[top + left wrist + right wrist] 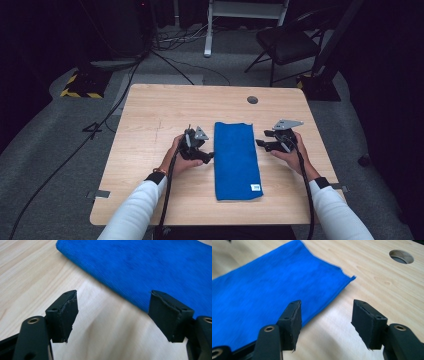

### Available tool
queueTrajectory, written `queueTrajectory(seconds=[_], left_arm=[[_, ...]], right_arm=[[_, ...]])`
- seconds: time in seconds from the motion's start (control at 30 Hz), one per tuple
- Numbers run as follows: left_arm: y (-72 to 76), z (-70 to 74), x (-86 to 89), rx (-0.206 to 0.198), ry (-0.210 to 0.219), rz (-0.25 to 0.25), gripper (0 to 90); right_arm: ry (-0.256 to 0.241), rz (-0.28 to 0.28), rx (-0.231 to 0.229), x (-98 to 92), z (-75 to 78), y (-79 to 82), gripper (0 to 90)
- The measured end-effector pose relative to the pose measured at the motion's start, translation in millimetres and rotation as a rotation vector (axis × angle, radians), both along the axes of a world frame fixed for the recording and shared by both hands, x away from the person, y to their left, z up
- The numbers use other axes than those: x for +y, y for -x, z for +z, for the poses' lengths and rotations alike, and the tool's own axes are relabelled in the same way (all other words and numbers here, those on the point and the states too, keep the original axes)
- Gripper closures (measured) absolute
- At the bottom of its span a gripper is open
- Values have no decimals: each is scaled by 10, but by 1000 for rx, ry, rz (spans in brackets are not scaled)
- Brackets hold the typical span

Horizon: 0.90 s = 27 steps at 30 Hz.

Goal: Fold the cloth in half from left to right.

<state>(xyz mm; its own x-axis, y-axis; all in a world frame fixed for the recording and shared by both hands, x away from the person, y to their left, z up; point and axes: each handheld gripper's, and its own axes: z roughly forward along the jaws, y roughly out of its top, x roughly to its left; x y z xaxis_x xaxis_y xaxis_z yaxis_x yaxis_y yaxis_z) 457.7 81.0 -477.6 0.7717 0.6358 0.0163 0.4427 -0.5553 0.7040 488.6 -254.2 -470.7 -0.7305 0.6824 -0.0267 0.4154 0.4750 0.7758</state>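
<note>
Left gripper [206, 155]: jaws apart, empty, just beside the left long edge of the blue cloth [237, 160], not touching. Cloth lying flat mid-bench as a narrow strip running near to far (looks already folded lengthwise; white tag [255, 187] at near right corner). Right gripper [262, 144]: jaws apart, empty, just beside the right long edge toward the far end. Judged early in a further fold: no edge pinched yet. Bench [150, 120] otherwise bare; cable hole [252, 99] well beyond the cloth. Chair [288, 42] and floor cables [172, 62] far off. Nothing blocking.
</note>
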Motion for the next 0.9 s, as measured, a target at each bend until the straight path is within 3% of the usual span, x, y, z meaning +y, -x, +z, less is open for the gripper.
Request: queueTrajectory(seconds=[0.07, 0.13, 0.3, 0.4, 0.57, 0.73, 0.8, 0.9], left_arm=[[-91, -14, -40, -2, 4, 9, 245], [-189, -35, -81, -3, -11, 30, 244], [-431, -91, -136, 34, 35, 95, 239], [-542, -132, -200, 57, 23, 114, 231], [-664, -179, -320, 73, 11, 161, 233], [-740, -195, -338, 78, 18, 174, 230], [-763, -188, -336, 75, 15, 180, 254], [-776, -188, -338, 70, 15, 176, 297]], right_arm=[[7, -11, -9, 50, -29, -66, 417], [17, -10, 14, 114, -62, -139, 412], [40, -34, 36, 325, -139, -344, 387], [41, -46, 41, 381, -157, -400, 382], [41, -62, 57, 492, -173, -516, 368], [49, -123, 76, 513, -203, -627, 376], [74, -139, 83, 515, -225, -653, 360], [52, -156, 99, 505, -237, -673, 361]])
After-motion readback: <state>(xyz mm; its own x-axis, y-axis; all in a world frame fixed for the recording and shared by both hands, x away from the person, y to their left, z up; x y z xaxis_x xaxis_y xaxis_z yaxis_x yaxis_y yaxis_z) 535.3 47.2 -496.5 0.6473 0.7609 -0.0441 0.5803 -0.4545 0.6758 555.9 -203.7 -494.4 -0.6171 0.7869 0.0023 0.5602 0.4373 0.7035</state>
